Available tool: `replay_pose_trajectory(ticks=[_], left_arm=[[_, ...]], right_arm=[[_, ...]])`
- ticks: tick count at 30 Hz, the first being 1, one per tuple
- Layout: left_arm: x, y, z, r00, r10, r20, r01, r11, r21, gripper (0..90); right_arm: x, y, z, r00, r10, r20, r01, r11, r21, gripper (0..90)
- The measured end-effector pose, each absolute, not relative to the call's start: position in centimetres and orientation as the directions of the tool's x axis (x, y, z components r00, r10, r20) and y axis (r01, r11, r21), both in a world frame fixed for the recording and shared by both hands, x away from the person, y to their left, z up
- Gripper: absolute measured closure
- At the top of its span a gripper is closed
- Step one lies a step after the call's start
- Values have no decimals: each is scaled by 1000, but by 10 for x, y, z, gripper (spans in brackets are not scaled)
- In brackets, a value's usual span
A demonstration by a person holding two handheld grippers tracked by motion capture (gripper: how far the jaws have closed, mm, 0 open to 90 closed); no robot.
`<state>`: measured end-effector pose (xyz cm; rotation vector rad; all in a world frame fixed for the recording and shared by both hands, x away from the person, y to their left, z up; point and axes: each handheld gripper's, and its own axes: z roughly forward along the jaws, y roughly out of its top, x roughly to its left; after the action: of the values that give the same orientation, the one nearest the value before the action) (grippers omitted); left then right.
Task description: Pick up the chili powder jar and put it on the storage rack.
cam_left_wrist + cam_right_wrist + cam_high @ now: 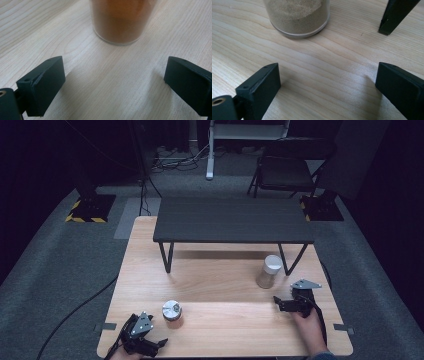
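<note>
Left gripper [156,343]: near the front left corner of the table, jaws spread wide, nothing between them. In the left gripper view the two black jaws stand far apart over bare wood, with the base of the brown jar [121,21] just ahead of them and not touching either one.

Right gripper [278,303]: near the front right part of the table, held in the person's hand [309,325], jaws spread wide and empty. In the right gripper view the jaws frame bare wood; the sand-coloured jar [298,16] stands just ahead of them, apart from both.

Brown jar [172,311]: short clear jar with a silver lid, filled with orange-brown powder. Upright on the table [225,330], front left, just beside the left gripper.

Sand-coloured jar [269,271]: taller clear jar with a white lid, filled with pale beige grains. Upright on the table, right of centre, near the right gripper and beside the right front leg [395,15] of the shelf.

Shelf [232,220]: low dark slatted stand on black angled legs, set across the far half of the table.

Table: light wood top, standing on grey carpet.

Chair [285,170]: dark folding chair on the floor beyond the table, at the right.
</note>
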<state>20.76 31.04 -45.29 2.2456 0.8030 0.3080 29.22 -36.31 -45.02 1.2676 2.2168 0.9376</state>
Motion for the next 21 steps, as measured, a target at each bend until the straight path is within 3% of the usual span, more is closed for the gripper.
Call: replay_pose_trajectory(ticks=[6,16,21], left_arm=[[206,317,-451,776,630,-38,450,-510,733,27],[189,327,-454,785,620,-16,345,-415,842,23],[177,335,-465,782,623,-24,276,-311,909,24]], right_arm=[[292,-363,-450,-497,867,-26,585,357,728,58],[292,-363,-450,-497,867,-26,586,357,728,57],[292,-363,-450,-497,867,-26,586,357,728,57]])
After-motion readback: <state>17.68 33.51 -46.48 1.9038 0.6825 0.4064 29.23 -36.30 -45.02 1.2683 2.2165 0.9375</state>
